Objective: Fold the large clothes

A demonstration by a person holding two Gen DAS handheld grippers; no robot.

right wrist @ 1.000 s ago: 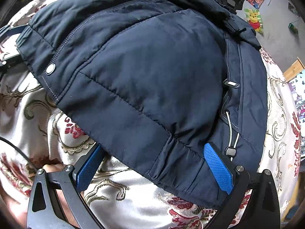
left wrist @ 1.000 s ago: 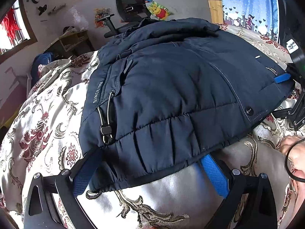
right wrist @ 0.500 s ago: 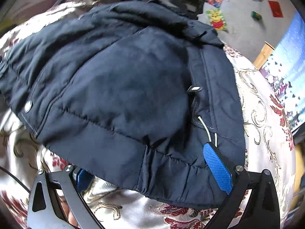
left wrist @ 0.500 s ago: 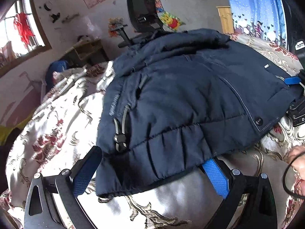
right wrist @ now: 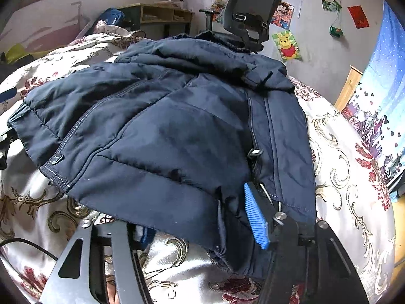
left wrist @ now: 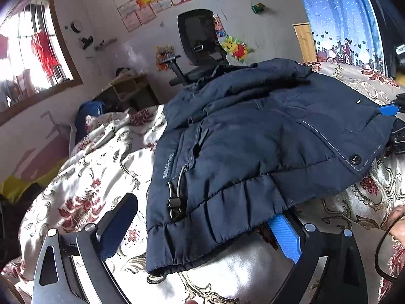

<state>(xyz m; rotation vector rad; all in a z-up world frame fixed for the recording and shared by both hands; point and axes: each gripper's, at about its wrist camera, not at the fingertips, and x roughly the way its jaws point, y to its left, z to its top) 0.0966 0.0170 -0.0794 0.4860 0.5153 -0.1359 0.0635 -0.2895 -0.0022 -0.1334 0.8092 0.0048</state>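
A dark navy padded jacket (left wrist: 253, 147) lies folded on the floral bedspread (left wrist: 83, 185); it also shows in the right wrist view (right wrist: 177, 131). My left gripper (left wrist: 202, 225) is open, its jaws wide apart at the hem's left corner, with the hem draped between them. One blue pad (left wrist: 284, 235) sits under the hem. My right gripper (right wrist: 197, 225) is open around the hem's right part; the blue right pad (right wrist: 254, 220) presses the fabric and the left finger lies under the jacket. The right gripper also shows at the left wrist view's right edge (left wrist: 389, 110).
A black office chair (left wrist: 200, 40) and a wooden desk (right wrist: 162, 15) stand behind the bed. A blue curtain (left wrist: 336, 17) hangs at the right. A window (left wrist: 27, 58) is on the left wall. A hand (left wrist: 397, 223) shows at the lower right.
Both grippers have tilted up and pulled back, so the room wall now shows. The right gripper's jaws have narrowed on the hem. The jacket's hem has slid off the left gripper's left finger.
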